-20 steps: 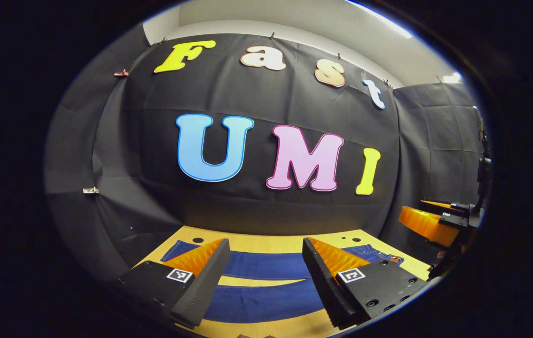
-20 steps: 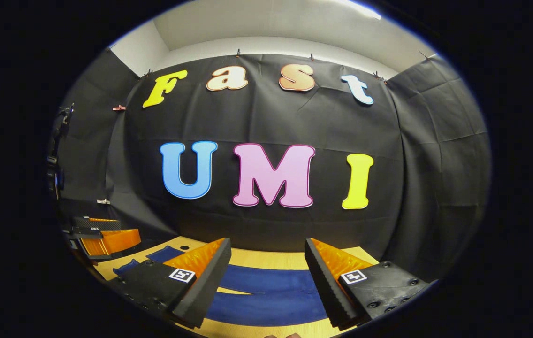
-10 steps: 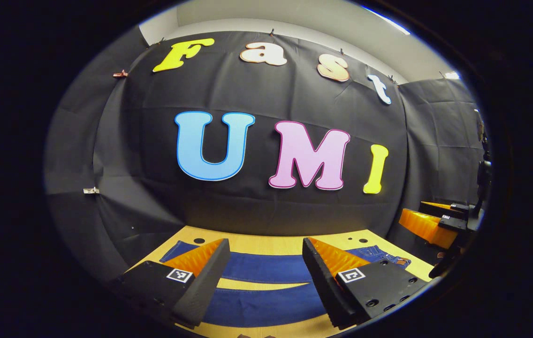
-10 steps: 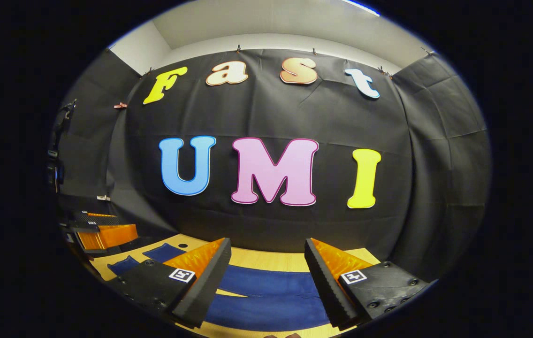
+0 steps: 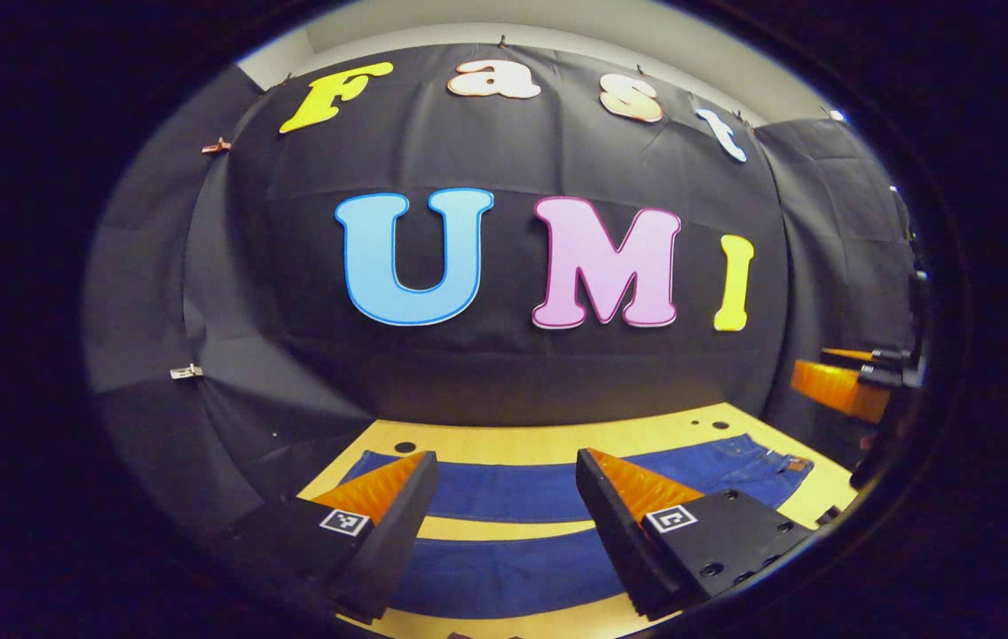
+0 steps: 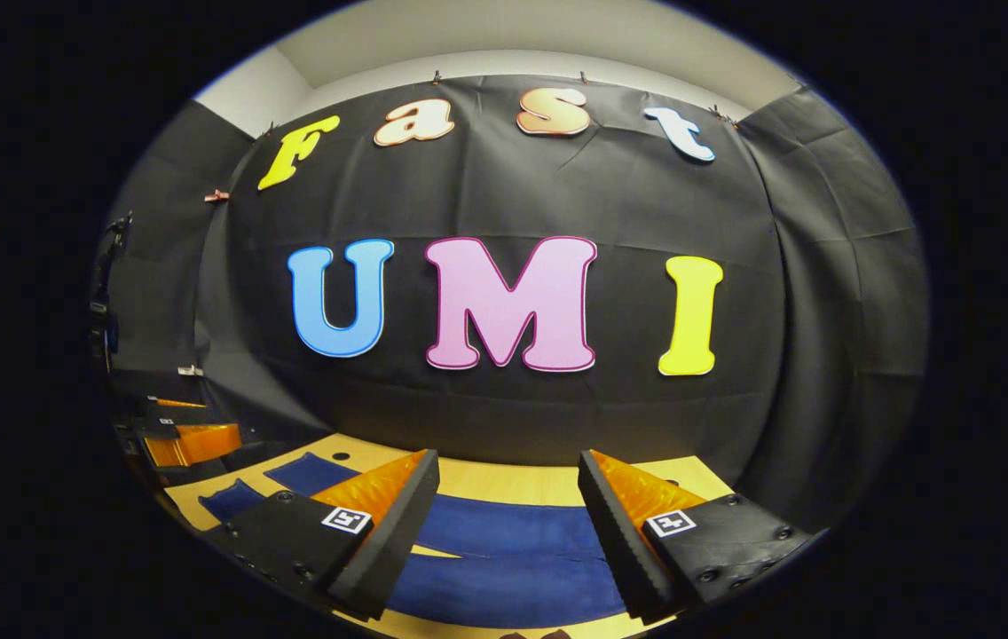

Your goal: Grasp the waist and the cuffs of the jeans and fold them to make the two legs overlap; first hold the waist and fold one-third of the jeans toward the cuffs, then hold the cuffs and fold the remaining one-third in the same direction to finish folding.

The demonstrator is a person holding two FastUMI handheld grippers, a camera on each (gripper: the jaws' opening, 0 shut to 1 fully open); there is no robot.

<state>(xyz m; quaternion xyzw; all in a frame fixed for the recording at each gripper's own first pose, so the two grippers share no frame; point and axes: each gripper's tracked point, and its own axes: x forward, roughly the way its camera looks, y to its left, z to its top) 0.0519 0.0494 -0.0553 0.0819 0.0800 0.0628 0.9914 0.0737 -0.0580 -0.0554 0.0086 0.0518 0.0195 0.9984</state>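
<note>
Desk (image 5: pixel 557 439) carries the jeans (image 5: pixel 504 493), spread flat with legs apart. We've tipped downward, so more denim shows, waist off right. Left gripper (image 5: pixel 504 510) and right gripper (image 6: pixel 504 510) hover above, jaws wide, gripping nothing; folding not yet begun.

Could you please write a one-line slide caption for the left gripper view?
Open left tool poised above dark blue denim jeans spread flat, legs apart, on the pale wooden table.

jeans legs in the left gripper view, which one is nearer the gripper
The lower leg, running between the left gripper fingers; the other leg lies beyond the wooden gap, toward the wall.
</note>
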